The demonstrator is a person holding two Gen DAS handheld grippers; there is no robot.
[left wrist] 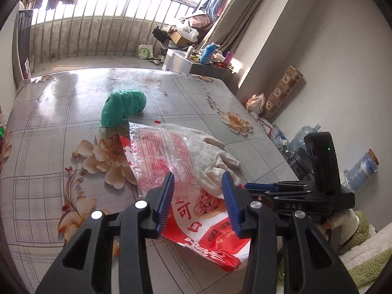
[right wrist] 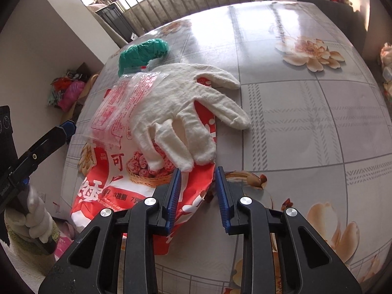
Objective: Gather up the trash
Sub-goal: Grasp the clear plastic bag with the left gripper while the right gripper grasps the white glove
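A red and white snack bag (left wrist: 208,235) (right wrist: 117,191) lies at the table's near edge, with a clear printed plastic bag (left wrist: 156,147) (right wrist: 115,107) and a white cotton glove (left wrist: 210,154) (right wrist: 181,112) on top of it. A crumpled green plastic bag (left wrist: 123,107) (right wrist: 142,51) lies behind them. My left gripper (left wrist: 198,191) is open, its jaws on either side of the snack bag just before the glove. My right gripper (right wrist: 198,183) is open at the snack bag's edge below the glove's fingers; it also shows in the left wrist view (left wrist: 269,186).
The table (right wrist: 306,122) has a glossy grey floral cover. Beyond its far edge stand a railing (left wrist: 98,29), a cabinet with bottles (left wrist: 208,56) and a box. Water jugs (left wrist: 303,134) and clutter sit on the floor at the right.
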